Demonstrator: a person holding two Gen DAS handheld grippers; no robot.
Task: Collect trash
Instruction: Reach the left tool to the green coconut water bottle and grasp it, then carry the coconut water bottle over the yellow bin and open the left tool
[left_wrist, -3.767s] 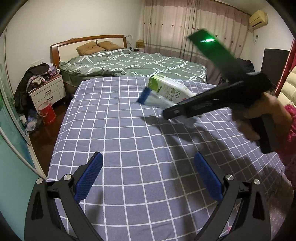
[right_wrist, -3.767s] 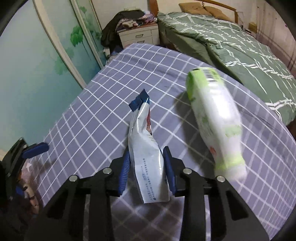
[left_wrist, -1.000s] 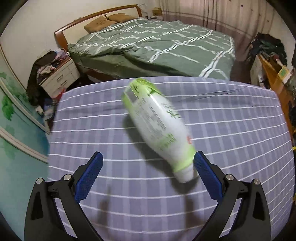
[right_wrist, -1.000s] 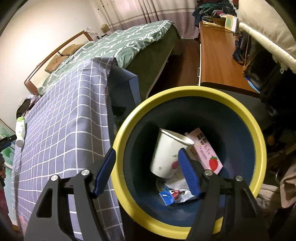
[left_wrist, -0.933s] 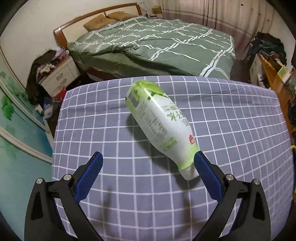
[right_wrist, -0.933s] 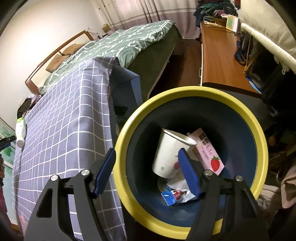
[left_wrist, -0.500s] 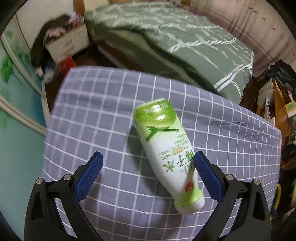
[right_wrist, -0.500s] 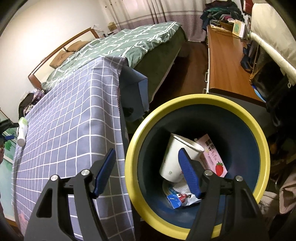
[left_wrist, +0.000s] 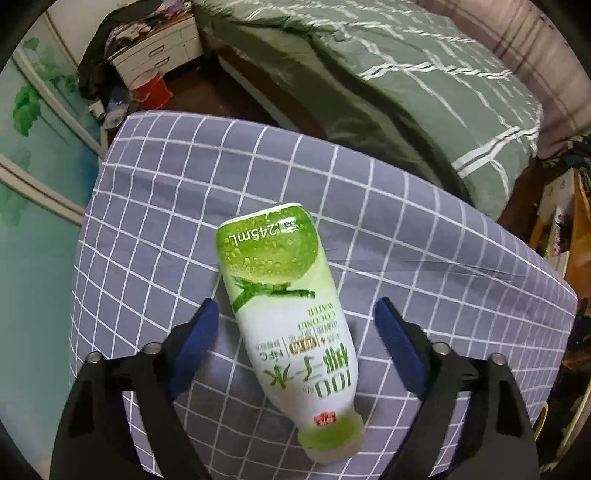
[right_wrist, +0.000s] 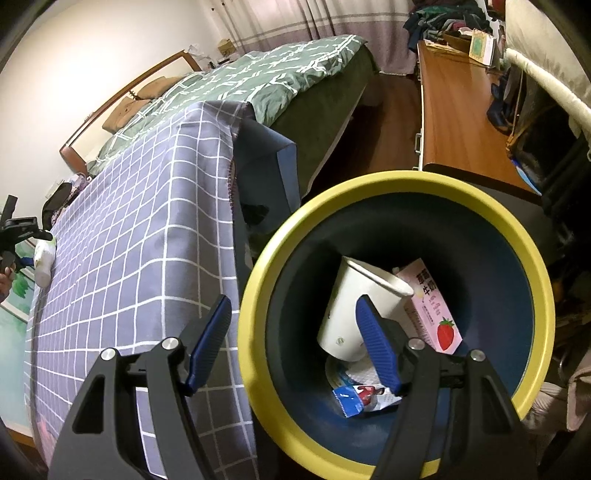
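A green and white coconut water bottle (left_wrist: 291, 321) lies on the grey checked bedspread (left_wrist: 155, 206), cap end toward me. My left gripper (left_wrist: 295, 343) is open, its blue pads on either side of the bottle's lower half, not touching it. In the right wrist view the bottle (right_wrist: 43, 260) is far off at the left. My right gripper (right_wrist: 295, 347) is open and empty over the rim of a yellow-rimmed dark blue trash bin (right_wrist: 491, 229). Inside the bin lie a white paper cup (right_wrist: 351, 306), a pink strawberry milk carton (right_wrist: 432, 302) and a blue snack wrapper (right_wrist: 365, 398).
A bed with a green duvet (left_wrist: 406, 74) stands beyond the checked one, with a dark gap between. A white nightstand (left_wrist: 159, 40) and a red bucket (left_wrist: 151, 88) are at the far left. A wooden desk (right_wrist: 454, 122) runs behind the bin.
My left gripper has come down over the bottle, which now lies between its pads. My right gripper let the snack wrapper go into the bin and has shifted left over the rim.
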